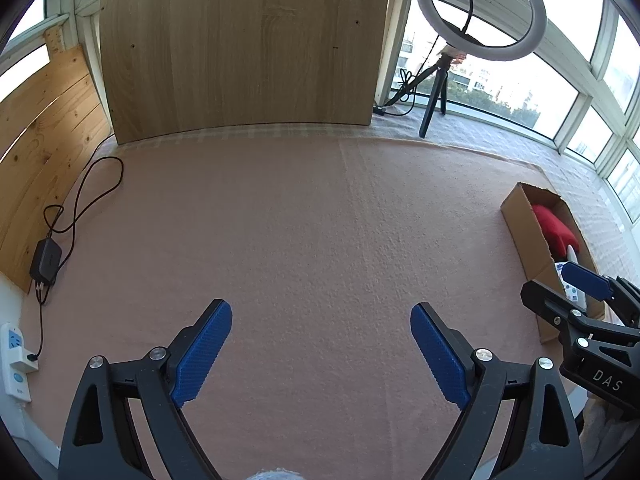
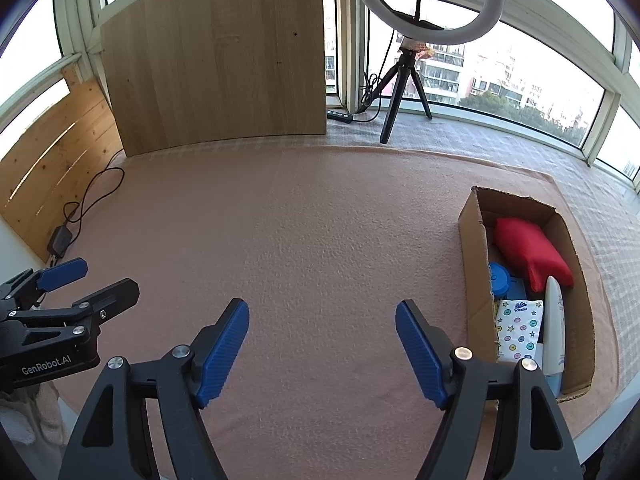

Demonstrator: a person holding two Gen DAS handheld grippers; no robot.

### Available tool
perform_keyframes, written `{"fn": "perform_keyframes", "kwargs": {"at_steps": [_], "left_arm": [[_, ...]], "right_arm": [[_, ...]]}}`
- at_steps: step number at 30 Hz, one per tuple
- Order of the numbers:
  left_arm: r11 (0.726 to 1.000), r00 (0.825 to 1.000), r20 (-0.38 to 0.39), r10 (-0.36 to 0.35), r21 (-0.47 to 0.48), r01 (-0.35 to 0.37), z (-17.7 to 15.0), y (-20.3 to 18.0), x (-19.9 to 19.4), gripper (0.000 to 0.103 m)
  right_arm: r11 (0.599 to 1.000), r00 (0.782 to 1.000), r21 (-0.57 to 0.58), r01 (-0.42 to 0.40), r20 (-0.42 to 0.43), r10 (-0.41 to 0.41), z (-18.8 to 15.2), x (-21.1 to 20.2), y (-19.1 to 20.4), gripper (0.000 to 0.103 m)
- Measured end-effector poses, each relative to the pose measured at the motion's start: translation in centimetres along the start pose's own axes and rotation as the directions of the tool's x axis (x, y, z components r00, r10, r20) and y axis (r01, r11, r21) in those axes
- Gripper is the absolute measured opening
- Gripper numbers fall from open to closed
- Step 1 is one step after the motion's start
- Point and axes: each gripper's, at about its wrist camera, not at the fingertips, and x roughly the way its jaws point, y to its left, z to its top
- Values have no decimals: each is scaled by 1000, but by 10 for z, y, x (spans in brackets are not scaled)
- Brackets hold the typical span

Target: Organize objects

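On fuzzy pink cloth (image 2: 320,240), rectangular cardboard box (image 2: 472,240)

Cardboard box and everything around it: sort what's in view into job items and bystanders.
Job items:
- box
- red pouch
- tissue pack
- white tube
- blue lid
- left gripper and right gripper, both open and empty

Bystanders:
- ring light on its tripod
- wood panel
- adapter and cable
- wall socket

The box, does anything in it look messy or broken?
A little. The box's far rim is torn ragged. Inside, the red pouch, tissue pack and white bottle lie jumbled. Nothing spilled.
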Motion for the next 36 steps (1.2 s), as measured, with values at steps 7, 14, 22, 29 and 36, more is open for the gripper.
{"fn": "perform_keyframes", "kwargs": {"at_steps": [7, 14, 22, 29, 36], "left_arm": [[1000, 1000, -2, 3, 0, -3, 0, 0, 1, 95], [1000, 1000, -2, 1, 1, -1, -1, 0, -1, 95], [1000, 1000, -5, -2, 4, 2, -2, -2, -2, 95], [1000, 1000, 12, -3, 13, 2, -4, -3, 0, 95], [1000, 1000, 1, -4, 19, 4, -7, -3, 6, 95]], "right_arm": [[1000, 1000, -1, 6, -1, -6, 1, 1, 1, 74], [1000, 1000, 1, 7, -3, -7, 1, 1, 1, 75], [1000, 1000, -5, 8, -10, -8, -1, 3, 3, 75], [1000, 1000, -14, 7, -21, -8, -3, 6, 6, 75], [1000, 999, -12, 9, -32, -9, -4, 10, 6, 75]]}}
